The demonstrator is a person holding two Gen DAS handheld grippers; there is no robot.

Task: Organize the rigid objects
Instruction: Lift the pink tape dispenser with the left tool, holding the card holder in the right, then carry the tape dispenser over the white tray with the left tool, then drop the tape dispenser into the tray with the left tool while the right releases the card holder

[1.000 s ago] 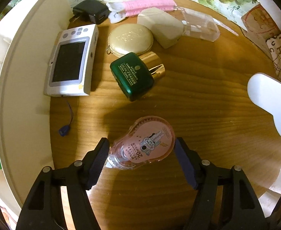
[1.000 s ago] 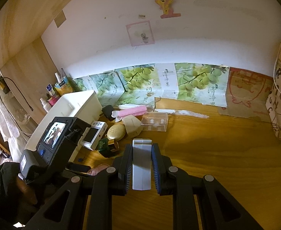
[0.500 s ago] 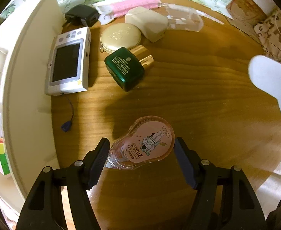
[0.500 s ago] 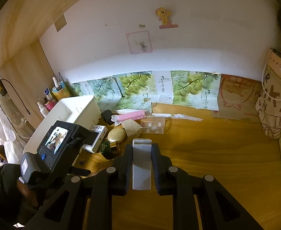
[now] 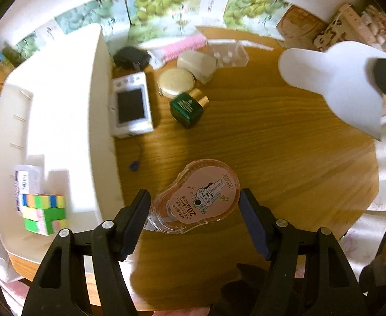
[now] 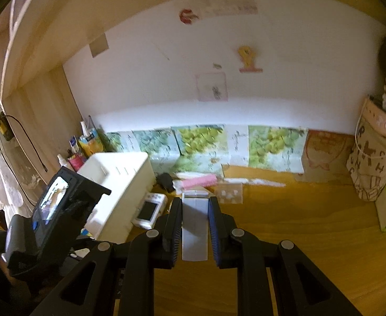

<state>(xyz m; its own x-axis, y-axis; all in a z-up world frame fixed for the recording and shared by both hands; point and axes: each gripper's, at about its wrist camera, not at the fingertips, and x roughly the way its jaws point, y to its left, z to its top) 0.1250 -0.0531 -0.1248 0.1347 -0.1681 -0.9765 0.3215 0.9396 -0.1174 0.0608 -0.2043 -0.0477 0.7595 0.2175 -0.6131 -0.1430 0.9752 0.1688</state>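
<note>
A pink, clear-cased correction tape [image 5: 200,200] with an astronaut label hangs above the wooden table [image 5: 285,163], and my left gripper [image 5: 195,194] is shut on it, one pad on each side. In the right wrist view my right gripper [image 6: 195,201] is shut on a flat white plastic piece [image 6: 195,226]. The same white piece [image 5: 337,84] shows at the upper right of the left wrist view, raised over the table. A white storage box [image 5: 61,105] stands left of the tape, with a colourful cube puzzle [image 5: 44,210] inside.
Beside the box lie a white handheld device [image 5: 132,108], a green bottle with a gold cap [image 5: 189,108], a gold round compact [image 5: 175,81], a cream case [image 5: 196,63], a clear case [image 5: 228,55], a pink brush [image 5: 182,46] and a black charger [image 5: 131,58]. A fabric bag [image 6: 372,163] stands at the right.
Both grippers have risen with their loads; the table looks farther off. The left view has swung over the white box, so its inside and the cube puzzle now show.
</note>
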